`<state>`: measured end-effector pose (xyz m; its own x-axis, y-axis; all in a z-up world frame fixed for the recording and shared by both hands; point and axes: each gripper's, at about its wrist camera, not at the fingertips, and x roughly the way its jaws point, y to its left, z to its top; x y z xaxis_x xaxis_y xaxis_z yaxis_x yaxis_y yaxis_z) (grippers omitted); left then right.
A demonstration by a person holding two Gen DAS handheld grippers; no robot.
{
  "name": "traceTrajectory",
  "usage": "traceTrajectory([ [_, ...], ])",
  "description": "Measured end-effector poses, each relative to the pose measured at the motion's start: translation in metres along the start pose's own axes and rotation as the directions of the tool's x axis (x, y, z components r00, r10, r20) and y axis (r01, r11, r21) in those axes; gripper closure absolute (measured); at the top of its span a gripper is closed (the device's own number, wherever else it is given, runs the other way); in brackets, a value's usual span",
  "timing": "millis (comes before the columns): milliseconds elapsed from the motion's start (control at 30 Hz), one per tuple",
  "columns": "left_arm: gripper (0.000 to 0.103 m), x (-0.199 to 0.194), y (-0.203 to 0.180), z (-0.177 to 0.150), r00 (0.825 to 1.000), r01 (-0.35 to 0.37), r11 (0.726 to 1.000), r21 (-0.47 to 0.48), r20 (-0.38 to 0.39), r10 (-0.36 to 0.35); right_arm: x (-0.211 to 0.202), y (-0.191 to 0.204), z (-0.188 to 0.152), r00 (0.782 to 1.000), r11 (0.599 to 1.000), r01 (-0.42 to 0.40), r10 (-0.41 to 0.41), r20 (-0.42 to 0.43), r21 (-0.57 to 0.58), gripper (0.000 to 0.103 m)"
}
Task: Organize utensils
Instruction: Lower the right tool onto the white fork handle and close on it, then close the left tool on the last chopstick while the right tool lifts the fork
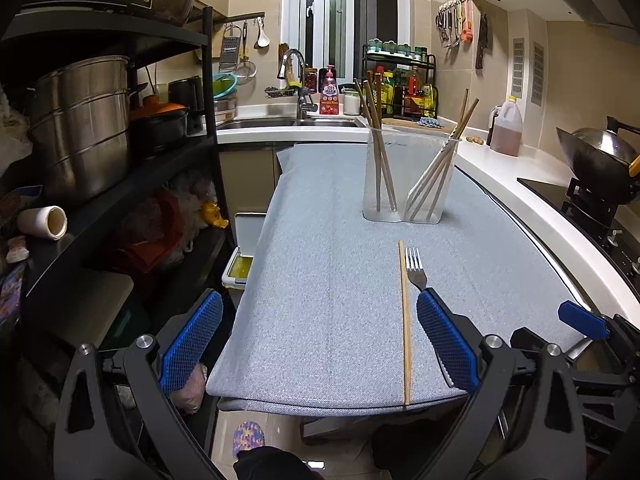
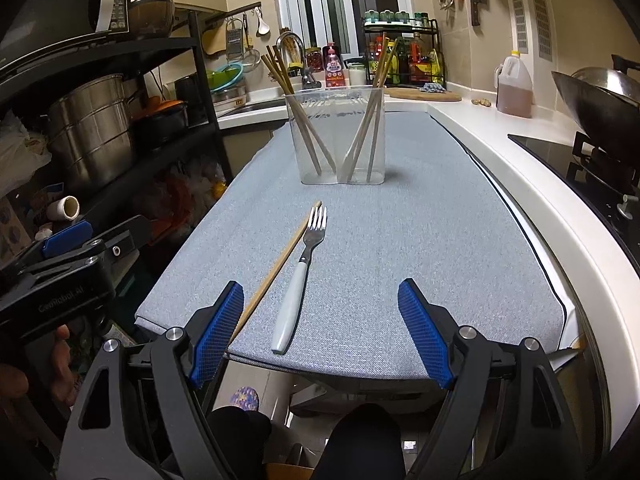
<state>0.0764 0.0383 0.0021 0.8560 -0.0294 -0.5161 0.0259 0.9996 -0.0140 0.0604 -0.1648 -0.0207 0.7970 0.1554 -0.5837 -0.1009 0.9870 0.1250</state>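
A wooden chopstick (image 1: pixel 405 320) lies lengthwise on the grey-blue cloth (image 1: pixel 320 240), reaching its front edge. Right beside it lies a fork (image 2: pixel 298 280) with a white handle, tines pointing away. Further back stands a clear two-compartment holder (image 2: pixel 338 136) with chopsticks leaning in both halves. My left gripper (image 1: pixel 320 340) is open over the front edge, the chopstick lying just inside its right finger. My right gripper (image 2: pixel 322 332) is open too, low over the fork's handle end, touching nothing. In the left wrist view the fork (image 1: pixel 415 266) shows only its tines.
A black shelf (image 1: pixel 120 184) with steel pots (image 1: pixel 80 120) stands close on the left. On the right a white counter (image 2: pixel 540 184) curves around, with a stove and wok (image 2: pixel 600 100) and an oil jug (image 2: pixel 514 86). The sink (image 1: pixel 280 122) is at the back.
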Motion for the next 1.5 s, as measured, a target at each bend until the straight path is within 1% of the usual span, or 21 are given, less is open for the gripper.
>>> traceTrajectory([
  [167,0.008,0.003,0.008,-0.004,1.0,-0.02,1.0,-0.023,-0.016,0.019,0.023,0.005,-0.014,1.0,1.0,-0.011,0.011,-0.003,-0.011,0.025],
  [233,0.008,0.005,0.012,-0.005,0.999,-0.031,0.999,-0.03,-0.024,0.03,0.036,0.009,-0.022,1.0,0.999,-0.018,0.018,-0.002,-0.038,0.03],
  [300,0.008,0.007,0.016,-0.007,0.998,-0.044,0.998,-0.038,-0.034,0.043,0.048,0.013,-0.028,1.0,0.998,-0.021,0.021,0.003,-0.065,0.043],
  [367,0.008,0.009,0.02,-0.008,0.998,-0.054,0.998,-0.042,-0.042,0.052,0.058,0.015,-0.033,0.999,0.997,-0.043,0.043,0.006,-0.061,0.05],
  [500,0.008,0.014,0.025,-0.01,0.996,-0.069,0.997,-0.046,-0.057,0.066,0.073,0.017,-0.039,0.998,0.997,-0.06,0.06,0.008,-0.042,0.051],
  [567,0.008,0.016,0.027,-0.011,0.995,-0.073,0.996,-0.049,-0.065,0.07,0.08,0.021,-0.043,0.999,0.997,-0.052,0.053,0.013,-0.064,0.051],
  [667,0.008,0.02,0.027,-0.011,0.995,-0.077,0.996,-0.053,-0.073,0.073,0.08,0.031,-0.053,0.996,0.987,-0.007,0.022,0.09,-0.161,0.051],
  [733,0.008,0.023,0.026,-0.012,0.994,-0.075,0.996,-0.054,-0.08,0.07,0.079,0.026,-0.057,0.993,0.99,-0.029,0.045,0.114,-0.141,0.053],
  [767,0.008,0.024,0.026,-0.013,0.994,-0.073,0.996,-0.054,-0.083,0.069,0.078,0.023,-0.057,0.992,0.99,-0.025,0.042,0.12,-0.139,0.056],
  [800,0.008,0.025,0.025,-0.014,0.994,-0.072,0.996,-0.053,-0.086,0.067,0.078,0.022,-0.057,0.991,0.99,-0.021,0.039,0.126,-0.143,0.073],
  [833,0.008,0.027,0.023,-0.015,0.994,-0.067,0.996,-0.05,-0.089,0.062,0.077,0.019,-0.057,0.99,0.99,-0.03,0.048,0.129,-0.141,0.084],
  [933,0.008,0.031,0.018,-0.019,0.995,-0.048,0.998,-0.048,-0.09,0.044,0.075,0.007,-0.056,0.991,0.993,-0.036,0.05,0.127,-0.113,0.085],
  [967,0.008,0.032,0.015,-0.021,0.996,-0.034,0.998,-0.051,-0.09,0.029,0.073,0.0,-0.054,0.992,0.995,-0.013,0.026,0.126,-0.099,0.085],
  [1067,0.008,0.035,0.007,-0.029,0.996,0.036,0.997,-0.072,-0.081,-0.042,0.072,-0.025,-0.05,0.992,0.999,0.022,-0.018,0.125,-0.03,0.085],
  [1200,0.008,0.045,-0.012,-0.043,0.987,0.127,0.988,-0.086,-0.086,-0.134,0.07,-0.053,-0.047,0.99,0.997,0.081,-0.08,0.119,-0.002,0.085],
  [1233,0.012,0.049,-0.019,-0.048,0.984,0.149,0.986,-0.081,-0.085,-0.156,0.069,-0.057,-0.046,0.989,0.996,0.084,-0.084,0.12,0.001,0.085],
  [1267,0.021,0.051,-0.024,-0.051,0.983,0.16,0.984,-0.073,-0.082,-0.166,0.068,-0.06,-0.047,0.989,0.996,0.094,-0.094,0.118,-0.002,0.085],
  [1300,0.025,0.055,-0.031,-0.055,0.981,0.171,0.984,-0.058,-0.086,-0.176,0.067,-0.062,-0.047,0.988,0.995,0.098,-0.097,0.117,-0.004,0.085],
  [1400,0.045,0.067,-0.047,-0.064,0.973,0.202,0.979,-0.019,-0.109,-0.202,0.066,-0.065,-0.048,0.988,0.995,0.099,-0.098,0.119,-0.009,0.085],
  [1467,0.058,0.072,-0.054,-0.072,0.974,0.201,0.979,0.016,-0.105,-0.198,0.066,-0.065,-0.048,0.988,0.995,0.099,-0.097,0.12,-0.009,0.085],
  [1500,0.063,0.07,-0.057,-0.075,0.982,0.177,0.983,0.045,-0.073,-0.174,0.065,-0.067,-0.049,0.988,0.995,0.097,-0.095,0.12,-0.006,0.085],
])
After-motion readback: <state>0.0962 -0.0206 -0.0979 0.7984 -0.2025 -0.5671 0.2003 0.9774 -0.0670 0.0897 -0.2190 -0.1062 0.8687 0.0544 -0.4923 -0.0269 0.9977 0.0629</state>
